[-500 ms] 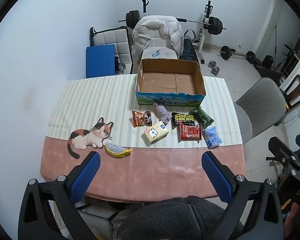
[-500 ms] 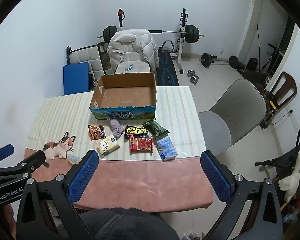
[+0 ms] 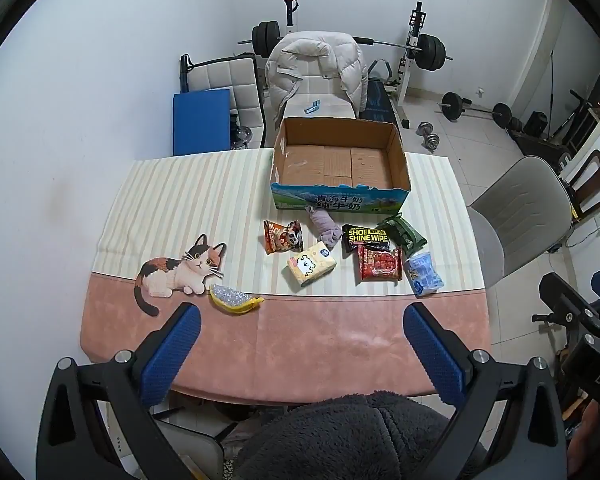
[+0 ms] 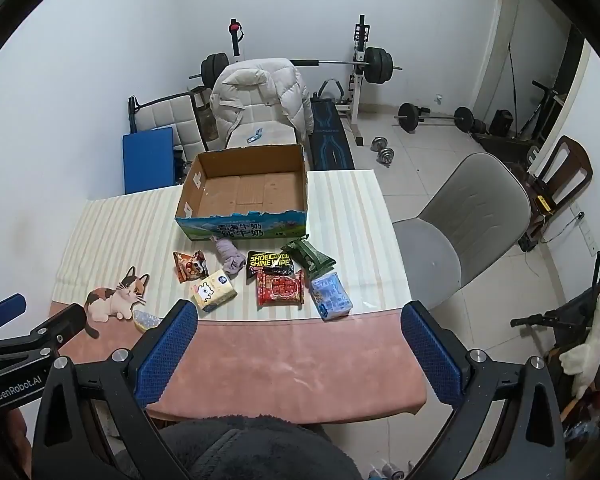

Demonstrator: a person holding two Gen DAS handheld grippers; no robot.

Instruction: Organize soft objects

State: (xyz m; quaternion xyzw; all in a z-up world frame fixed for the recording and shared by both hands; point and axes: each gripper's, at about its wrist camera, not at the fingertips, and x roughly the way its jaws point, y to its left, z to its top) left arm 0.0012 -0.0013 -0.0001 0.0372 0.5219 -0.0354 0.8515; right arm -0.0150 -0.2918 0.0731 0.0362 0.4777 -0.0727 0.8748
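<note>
An empty cardboard box [image 3: 340, 160] [image 4: 244, 188] stands at the table's far side. In front of it lie several soft packs: an orange snack bag [image 3: 283, 236], a purple cloth roll [image 3: 324, 226], a yellow tissue pack [image 3: 311, 263] [image 4: 213, 290], a black shoe-wipe pack [image 3: 366, 236], a red pack [image 3: 380, 263] [image 4: 280, 287], a green pack [image 3: 405, 232] and a blue pack [image 3: 423, 273] [image 4: 331, 295]. A yellow lemon-shaped piece [image 3: 234, 299] lies near a cat figure [image 3: 180, 270]. My left gripper [image 3: 296, 344] and right gripper [image 4: 298, 344] are open, empty, above the table's near edge.
The striped and pink tablecloth [image 3: 308, 340] covers the table. A grey chair [image 4: 464, 224] stands to the right. A chair with a white jacket [image 3: 314, 68], a blue mat [image 3: 200, 120] and weight equipment [image 4: 364, 68] stand behind the table. A dark fleece sleeve [image 3: 348, 440] fills the bottom.
</note>
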